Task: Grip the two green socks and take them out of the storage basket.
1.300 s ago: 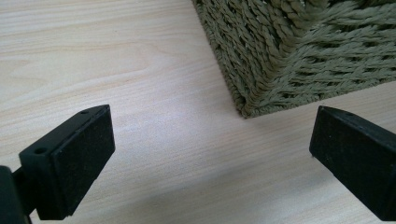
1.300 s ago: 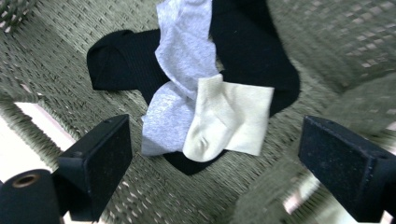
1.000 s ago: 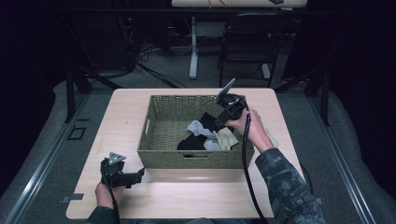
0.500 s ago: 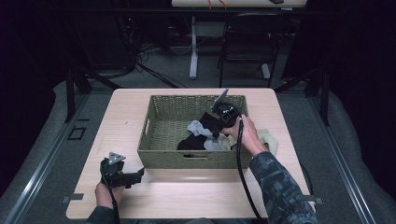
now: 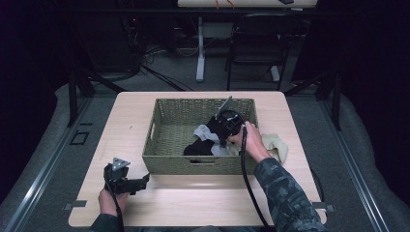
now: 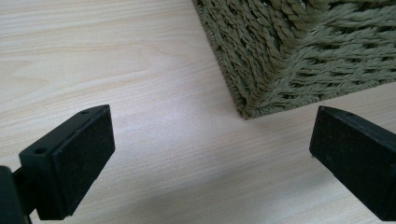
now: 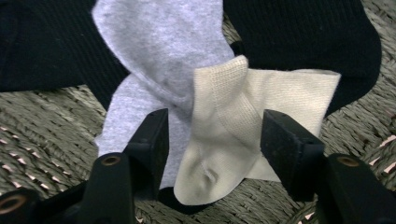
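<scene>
The right gripper is being lowered into the woven basket, its jaws set on either side of a cream sock that is lying on the basket floor. The jaws have just been closing, yet the pads are not pressing on the fabric: a gap is being left on each flank, so the sock is bracketed rather than pinched. A grey sock is draped across the cream one's upper edge, and black socks are spread behind both (the pile is loosely tangled), which is probably why the cream sock's free rounded end is being targeted. In the high view another cream cloth is lying on the table just outside the basket's right wall. The left gripper is being kept low over the table near the basket's front corner, jaws spread wide around nothing, seemingly parked out of the way.
</scene>
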### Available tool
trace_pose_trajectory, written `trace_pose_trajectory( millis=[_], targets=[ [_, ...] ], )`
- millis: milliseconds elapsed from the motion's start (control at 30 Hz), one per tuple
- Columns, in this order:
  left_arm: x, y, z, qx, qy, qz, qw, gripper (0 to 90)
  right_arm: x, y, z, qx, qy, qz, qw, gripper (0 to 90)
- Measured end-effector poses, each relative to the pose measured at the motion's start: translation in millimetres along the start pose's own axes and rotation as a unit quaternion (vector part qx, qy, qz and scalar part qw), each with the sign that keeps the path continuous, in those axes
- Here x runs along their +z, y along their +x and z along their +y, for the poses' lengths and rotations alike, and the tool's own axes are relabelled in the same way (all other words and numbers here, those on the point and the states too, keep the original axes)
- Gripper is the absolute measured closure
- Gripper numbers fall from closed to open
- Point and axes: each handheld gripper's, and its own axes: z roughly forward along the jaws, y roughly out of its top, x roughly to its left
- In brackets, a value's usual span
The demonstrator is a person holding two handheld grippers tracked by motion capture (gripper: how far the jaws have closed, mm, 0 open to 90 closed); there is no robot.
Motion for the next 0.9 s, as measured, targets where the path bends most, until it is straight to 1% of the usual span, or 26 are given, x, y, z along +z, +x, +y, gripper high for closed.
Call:
trace_pose_trajectory(
  millis=[33, 100, 167, 200, 233, 267, 300, 400, 433, 467, 500, 533, 567, 600, 633, 667, 700, 767, 833, 867, 900],
  targets=[
    [0.0, -0.1, 0.0, 0.0, 0.0, 0.0, 1.0, 0.0, 0.8, -0.6, 0.0, 0.0, 0.0, -0.001, 1.0, 45.0],
    [-0.1, -0.1, 0.0, 0.0, 0.001, 0.0, 1.0, 0.0, 2.9, -0.5, -0.4, 0.008, -0.004, -0.003, 1.0, 47.9],
    [0.0, -0.1, 0.1, 0.0, 0.001, 0.0, 1.0, 0.0, 5.1, -1.1, 0.3, 0.013, 0.002, -0.004, 0.9999, 51.3],
    [-0.2, -0.2, 0.1, 0.0, 0.001, 0.001, 1.0, 0.0, 5.6, -1.9, 1.1, 0.008, 0.01, -0.006, 0.9999, 53.7],
    [-0.3, -0.1, 0.0, 0.0, 0.0, 0.0, 1.0, 0.0, 8.4, -1.6, 0.8, 0.013, 0.002, -0.007, 0.9999, 55.7],
    [-0.4, 0.1, 0.0, 0.0, -0.001, 0.0, 1.0, 0.0, 8.1, -2.9, 2.0, 0.005, 0.018, -0.008, 0.9998, 58.8],
    [-0.5, 0.3, -0.1, 0.0, -0.001, 0.001, 1.0, 0.0, 10.8, -2.4, 1.3, 0.014, 0.008, -0.004, 0.9999, 63.6],
    [-0.4, 0.3, 0.0, -0.001, -0.001, 0.001, 1.0, 0.0, 11.3, -2.3, 0.8, 0.015, 0.008, -0.004, 0.9999, 75.8],
    [-0.3, 0.3, 0.0, 0.0, -0.001, 0.001, 1.0, 0.0, 8.3, -3.0, 1.5, 0.005, 0.019, -0.006, 0.9998, 78.8],
    [-0.2, 0.3, 0.0, 0.0, 0.0, 0.0, 1.0, 0.0, 8.1, -1.9, 0.4, 0.012, 0.008, -0.004, 0.9999, 81.0],
    [-0.1, 0.3, 0.0, 0.0, 0.0, 0.001, 1.0, 0.0, 4.6, -2.6, 0.7, 0.004, 0.014, -0.007, 0.9999, 83.0],
    [-0.3, 0.6, 0.0, 0.0, 0.001, 0.0, 1.0, 0.0, 3.1, -2.6, -0.7, 0.008, 0.003, -0.005, 1.0, 84.1],
    [-0.1, 0.9, -0.1, -0.001, 0.0, 0.001, 1.0, 0.0, -0.4, -3.1, -1.3, 0.008, 0.001, -0.004, 1.0, 84.6],
    [0.0, 1.0, 0.0, -0.002, 0.001, 0.002, 1.0, 0.0, -3.4, -3.6, -2.3, 0.01, -0.006, -0.001, 0.9999, 84.7],
    [0.2, 1.1, 0.1, -0.001, 0.001, 0.002, 1.0, 0.0, -7.6, -4.6, -2.9, 0.008, -0.006, 0.0, 1.0, 84.8],
    [0.4, 1.1, 0.2, 0.0, 0.002, 0.002, 1.0, 0.0, -10.2, -5.1, -4.2, 0.009, -0.016, 0.002, 0.9998, 85.0],
    [0.6, 1.0, 0.2, -0.001, 0.002, 0.001, 1.0, 0.0, -13.6, -5.7, -5.1, 0.008, -0.017, 0.004, 0.9998, 85.2],
    [1.0, 0.9, 0.5, -0.001, 0.001, 0.002, 1.0, 0.0, -20.0, -7.6, -6.7, 0.006, -0.027, 0.009, 0.9996, 85.4],
    [1.8, 0.8, 0.6, 0.0, 0.002, 0.001, 1.0, 0.0, -27.8, -9.5, -8.0, 0.001, -0.026, 0.012, 0.9996, 85.8],
    [1.8, 0.6, 0.4, 0.0, 0.002, 0.001, 1.0, 0.0, -30.6, -10.1, -9.2, 0.004, -0.034, 0.016, 0.9993, 85.9],
    [1.6, 0.4, 0.3, -0.001, 0.002, 0.0, 1.0, 0.0, -34.6, -11.4, -9.7, 0.0, -0.031, 0.018, 0.9993, 86.0]
  ],
)
